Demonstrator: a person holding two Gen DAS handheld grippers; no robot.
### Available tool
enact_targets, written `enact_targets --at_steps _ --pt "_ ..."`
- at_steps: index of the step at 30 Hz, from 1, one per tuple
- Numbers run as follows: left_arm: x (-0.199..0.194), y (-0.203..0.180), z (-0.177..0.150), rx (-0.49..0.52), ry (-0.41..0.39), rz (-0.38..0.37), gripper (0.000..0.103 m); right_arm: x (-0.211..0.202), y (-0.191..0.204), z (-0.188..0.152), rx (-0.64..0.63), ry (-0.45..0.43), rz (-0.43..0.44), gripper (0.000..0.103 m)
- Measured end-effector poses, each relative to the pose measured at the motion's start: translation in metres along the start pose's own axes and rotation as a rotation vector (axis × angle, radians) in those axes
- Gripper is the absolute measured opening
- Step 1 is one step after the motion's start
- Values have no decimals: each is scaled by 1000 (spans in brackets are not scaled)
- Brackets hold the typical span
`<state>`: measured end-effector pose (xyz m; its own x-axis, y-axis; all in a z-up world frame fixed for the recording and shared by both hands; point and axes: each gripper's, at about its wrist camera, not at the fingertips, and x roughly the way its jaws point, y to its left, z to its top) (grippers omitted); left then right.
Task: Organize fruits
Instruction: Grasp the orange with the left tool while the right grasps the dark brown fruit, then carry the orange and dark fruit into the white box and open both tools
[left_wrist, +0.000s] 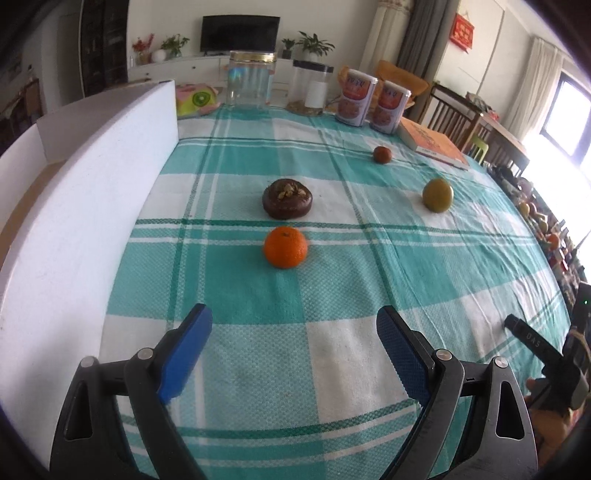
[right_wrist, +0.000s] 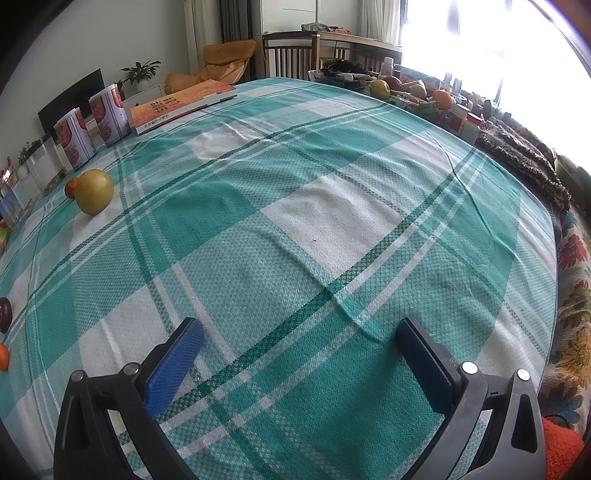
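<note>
Left gripper (left_wrist: 293, 354): fingers spread wide, nothing between, hovering over the checked cloth on the surface (left_wrist: 369, 280) at bottom centre of the left view. Orange (left_wrist: 285, 246) sits dead ahead, centre frame, lined up w/ the gap between the fingers but still well apart from the tips. Round, so no long axis to worry about; any approach angle OK. Brown doughnut-like cake (left_wrist: 287, 198) just beyond it, near but not touching; not a fruit by the look. Yellow-green fruit (left_wrist: 437, 195) off to mid right, small reddish fruit (left_wrist: 382, 154) further back, upper right.

Right gripper (right_wrist: 299, 354): fingers also spread, empty, bare cloth under them. Same yellow-green fruit (right_wrist: 94, 192) far off at left edge of that view; orange (right_wrist: 3, 356) only a sliver at lower-left rim.

Judgement: left hand clearly nearer the orange, so prob. a straight push forward + down, then close. Risk: overshoot nudging the cake. Where the fruits should go can't be told; white foam board (left_wrist: 85, 192) fills left side.
</note>
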<state>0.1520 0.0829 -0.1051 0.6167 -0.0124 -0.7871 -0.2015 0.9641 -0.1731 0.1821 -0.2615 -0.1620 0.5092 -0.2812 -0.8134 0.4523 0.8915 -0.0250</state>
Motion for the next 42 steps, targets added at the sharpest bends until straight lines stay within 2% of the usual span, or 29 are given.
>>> enact_targets --at_steps 2,5,7,8,9,10,13,16,17,19,22,23,25,27,29,32,33,34,36,39,42 --pt "23 -4 16 3 41 19 90 -1 -1 -1 -10 -1 10 103" --pt "48 -4 26 10 48 79 88 -2 -4 -2 -14 -6 37 103" --pt "55 -2 26 21 39 92 73 -5 -11 -2 15 -23 87 103" --pt "59 -2 27 32 48 88 47 -8 -17 -3 39 -36 123 103" --pt "62 -1 27 44 53 80 40 -10 -22 -3 62 -50 162 103" --pt "60 -1 26 59 26 86 35 -11 -27 -4 86 -63 202 103" --pt "52 4 21 42 3 58 33 -19 -26 -3 110 -102 371 102" --pt "31 14 13 -22 -18 -8 32 -27 4 3 11 -98 491 101" --pt "22 18 8 -48 -16 -39 32 -30 18 7 -31 -90 529 101" --pt "1 24 -2 -92 3 -101 32 -34 55 13 -139 -33 664 99" --pt "-40 27 -16 -112 25 -181 32 -41 139 9 -390 73 774 93" --pt "-56 28 -19 -113 19 -204 32 -43 167 6 -457 82 791 86" --pt "-85 30 -22 -105 -1 -232 32 -43 219 2 -540 95 805 85" --pt "-111 34 -23 -99 -26 -246 32 -36 263 2 -562 124 812 84" --pt "-131 40 -22 -91 -43 -248 32 -26 298 2 -571 148 788 83" --pt "-150 57 -21 -111 -56 -243 32 -16 331 -7 -630 162 716 72" --pt "-155 62 -21 -118 -58 -235 32 -20 338 -10 -676 123 685 55" --pt "-158 68 -22 -124 -61 -230 32 -22 342 -13 -709 105 659 49" --pt "-160 80 -22 -131 -62 -211 32 -25 338 -12 -695 118 649 48" --pt "-164 103 -22 -164 -57 -200 32 -35 311 -8 -582 135 681 48" --pt "-176 133 -22 -186 -75 -151 32 -77 276 -11 -493 125 772 48"
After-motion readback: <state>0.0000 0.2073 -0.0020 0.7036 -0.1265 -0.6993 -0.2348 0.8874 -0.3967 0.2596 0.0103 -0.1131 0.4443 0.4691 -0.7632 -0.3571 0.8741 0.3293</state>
